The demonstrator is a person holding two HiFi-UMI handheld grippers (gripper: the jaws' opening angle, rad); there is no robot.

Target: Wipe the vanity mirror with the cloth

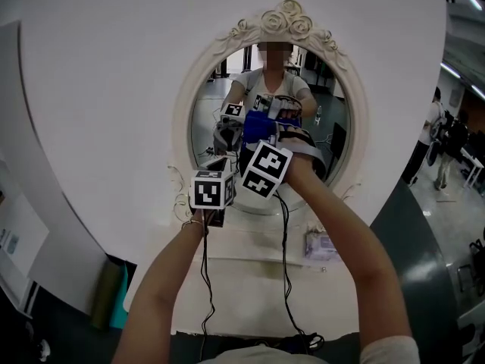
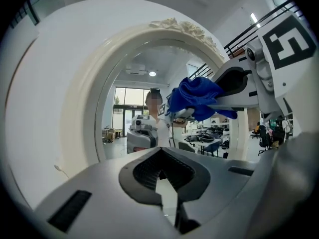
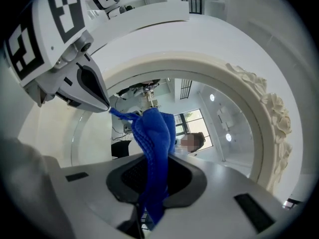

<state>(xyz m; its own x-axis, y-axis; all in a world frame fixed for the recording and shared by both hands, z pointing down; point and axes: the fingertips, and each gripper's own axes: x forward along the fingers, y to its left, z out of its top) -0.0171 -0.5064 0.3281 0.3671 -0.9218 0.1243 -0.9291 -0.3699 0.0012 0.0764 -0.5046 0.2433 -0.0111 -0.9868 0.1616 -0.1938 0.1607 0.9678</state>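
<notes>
Right gripper view: blue cloth (image 3: 157, 133) is pinched in the right gripper (image 3: 149, 185), jaws clamped on its lower fold, the rest bunched up toward 12 o'clock in front of the vanity mirror (image 1: 333, 120); contact with the glass can't be told. The cloth looks light, soft and floppy; best gripped on a bunched fold so a pad faces the glass. Glass is likely fragile, so press lightly. Left gripper (image 2: 162, 178) sits at the cloth's 10 o'clock, jaws pressed together on nothing. Cream rose-carved frame (image 1: 282, 21). White tabletop (image 1: 250, 279) at 6 o'clock, with a small packet (image 1: 321, 245) and cables (image 1: 285, 271). White wall (image 1: 114, 89) behind, bystander (image 1: 430, 139) at 3 o'clock.
</notes>
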